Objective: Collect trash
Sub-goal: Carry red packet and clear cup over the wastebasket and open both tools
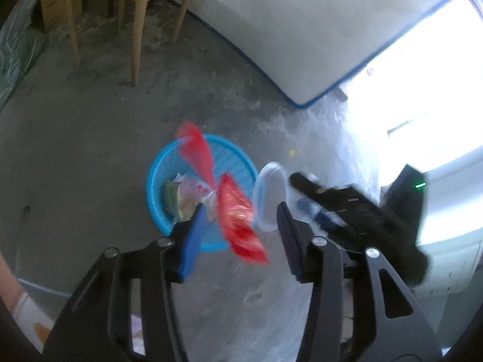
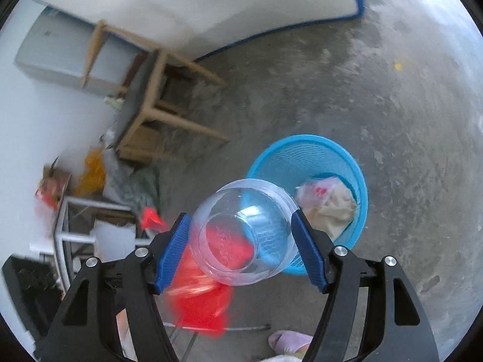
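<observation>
Two hand-held grippers above one blue basket [image 2: 356,163]: left hand-held gripper [image 1: 241,223] wide around one falling red wrapper [image 1: 238,217]; right hand-held gripper [image 2: 241,229] clamps one clear bowl [image 2: 244,232].

1. Red wrapper [image 1: 238,220]: motion-blurred in both views; print unreadable; contact with the left gripper's pads cannot be told.
2. Basket [image 2: 314,150]: near rim hidden behind the clear cup [image 2: 244,232].
3. Basket contents [image 1: 187,196]: smeared, items not identifiable.
4. Slipper [image 2: 289,339]: cut off at bottom edge.
</observation>
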The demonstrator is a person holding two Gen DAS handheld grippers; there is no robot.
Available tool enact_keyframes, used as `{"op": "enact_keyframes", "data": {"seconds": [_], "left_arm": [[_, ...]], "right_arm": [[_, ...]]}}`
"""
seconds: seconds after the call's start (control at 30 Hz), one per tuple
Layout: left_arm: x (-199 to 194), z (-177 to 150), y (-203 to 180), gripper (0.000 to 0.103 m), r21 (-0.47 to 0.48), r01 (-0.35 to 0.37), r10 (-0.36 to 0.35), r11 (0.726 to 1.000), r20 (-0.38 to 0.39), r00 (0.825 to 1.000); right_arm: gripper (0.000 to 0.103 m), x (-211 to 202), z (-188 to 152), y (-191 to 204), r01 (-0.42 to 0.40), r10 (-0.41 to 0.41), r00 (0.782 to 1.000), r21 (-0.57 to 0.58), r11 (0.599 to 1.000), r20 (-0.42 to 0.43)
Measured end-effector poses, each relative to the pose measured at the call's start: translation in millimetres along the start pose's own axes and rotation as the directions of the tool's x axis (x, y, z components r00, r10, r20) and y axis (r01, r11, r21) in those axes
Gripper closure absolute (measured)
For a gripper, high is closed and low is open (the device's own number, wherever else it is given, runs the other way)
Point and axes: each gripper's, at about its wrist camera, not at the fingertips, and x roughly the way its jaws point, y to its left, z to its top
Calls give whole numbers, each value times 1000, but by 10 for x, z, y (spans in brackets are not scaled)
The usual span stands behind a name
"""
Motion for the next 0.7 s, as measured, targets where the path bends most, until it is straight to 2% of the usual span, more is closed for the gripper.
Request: {"op": "enact_keyframes", "data": {"seconds": [0.13,0.37,0.43,0.5,0.7], "left_arm": [[-80,-80,-54,54,28,18,-18,999,9,1000],[-495,-166,-56,52,36,35,-38,999,92,995],[-689,-217,-34,52,30,49,-52,998,122,991],[-917,-277,-1,46,30,58,-62,998,158,986],[-1648,-566,64,39,57,24,-39,998,277,960]], "right_arm": [[36,193,-7,-198,51,-51,998,0,999,-22],[36,249,-21,-210,56,-56,998,-76,996,-5],[36,248,-9,-166,61,-61,998,-87,994,-2],[36,222,-4,-123,64,-64,998,-88,994,8],[36,-76,-183,128,18,-11,999,-162,987,43]]}}
